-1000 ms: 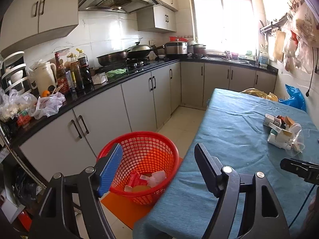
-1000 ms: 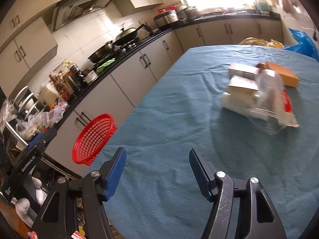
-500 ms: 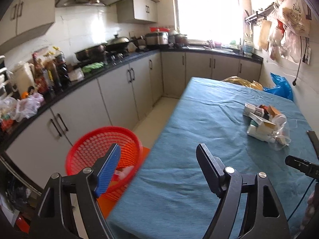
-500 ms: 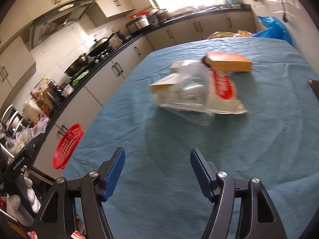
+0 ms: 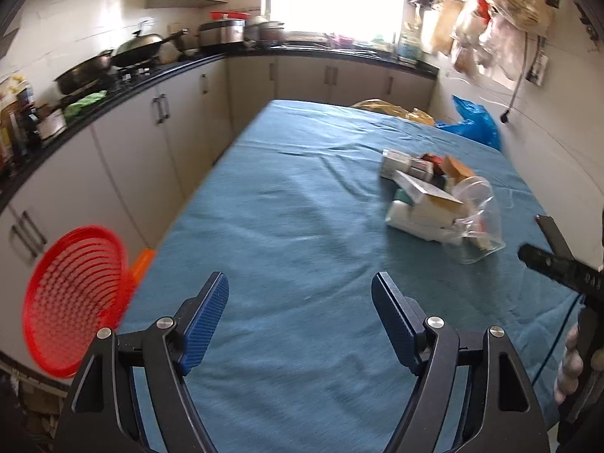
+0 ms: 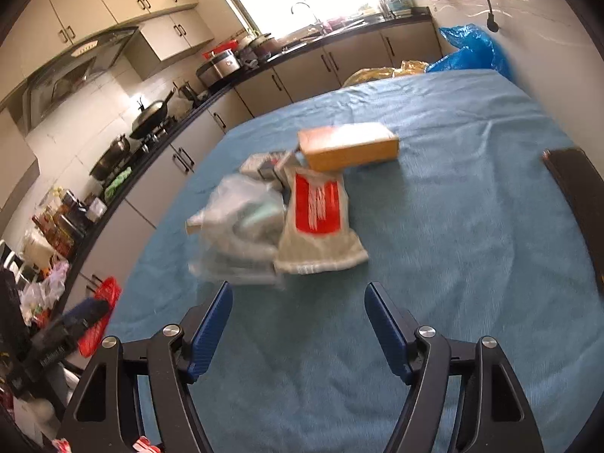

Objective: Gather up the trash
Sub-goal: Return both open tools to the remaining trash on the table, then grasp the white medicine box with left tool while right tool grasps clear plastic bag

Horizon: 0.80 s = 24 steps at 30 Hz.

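A heap of trash (image 5: 430, 196) lies on the blue-covered table (image 5: 302, 226): small cartons, a clear plastic bag and an orange box (image 6: 349, 145), with a grey pouch bearing a red label (image 6: 319, 222) in front. My right gripper (image 6: 298, 317) is open and empty, just short of the heap. My left gripper (image 5: 300, 311) is open and empty over the table's near left part, well left of the heap. A red basket (image 5: 71, 298) stands on the floor left of the table.
Kitchen cabinets and a black counter (image 5: 124, 94) with pans run along the left and far walls. A blue bag (image 5: 473, 122) and a yellow bag (image 5: 392, 111) sit past the table's far end. A dark chair back (image 6: 577, 188) stands at the right.
Both grippers have swung right, away from the red basket and toward the heap. The right gripper has come much closer to the heap. Both stay open.
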Available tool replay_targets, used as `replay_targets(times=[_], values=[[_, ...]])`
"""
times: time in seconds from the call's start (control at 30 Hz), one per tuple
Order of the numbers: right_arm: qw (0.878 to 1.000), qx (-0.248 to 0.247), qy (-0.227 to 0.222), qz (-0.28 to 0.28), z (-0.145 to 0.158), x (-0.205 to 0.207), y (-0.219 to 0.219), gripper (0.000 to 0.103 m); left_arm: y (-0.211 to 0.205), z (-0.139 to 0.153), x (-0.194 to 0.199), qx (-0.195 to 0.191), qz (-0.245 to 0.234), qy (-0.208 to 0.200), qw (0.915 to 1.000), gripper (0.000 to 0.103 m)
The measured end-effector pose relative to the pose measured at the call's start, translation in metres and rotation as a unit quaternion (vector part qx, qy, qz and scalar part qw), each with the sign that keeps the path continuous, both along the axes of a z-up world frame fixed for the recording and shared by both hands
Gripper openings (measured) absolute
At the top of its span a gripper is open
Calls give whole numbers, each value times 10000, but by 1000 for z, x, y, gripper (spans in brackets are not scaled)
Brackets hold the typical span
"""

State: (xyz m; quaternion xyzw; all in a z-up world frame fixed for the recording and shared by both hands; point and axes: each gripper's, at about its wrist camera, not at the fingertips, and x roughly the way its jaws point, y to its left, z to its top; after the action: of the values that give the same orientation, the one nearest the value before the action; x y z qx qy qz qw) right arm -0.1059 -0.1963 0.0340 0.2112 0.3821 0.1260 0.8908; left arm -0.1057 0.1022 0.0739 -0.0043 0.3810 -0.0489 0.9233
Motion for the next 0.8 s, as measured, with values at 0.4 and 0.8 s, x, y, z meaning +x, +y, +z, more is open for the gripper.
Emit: replay_targets(times=[0.4,0.8], values=[[9991,-130,-38,408,-2,57,52,68,-24,-9,34,-284,-146,80,9995,77],[9989,165,-380,219,4,35,30,35,-59,-2,81,-584,-361,255,9973,77]])
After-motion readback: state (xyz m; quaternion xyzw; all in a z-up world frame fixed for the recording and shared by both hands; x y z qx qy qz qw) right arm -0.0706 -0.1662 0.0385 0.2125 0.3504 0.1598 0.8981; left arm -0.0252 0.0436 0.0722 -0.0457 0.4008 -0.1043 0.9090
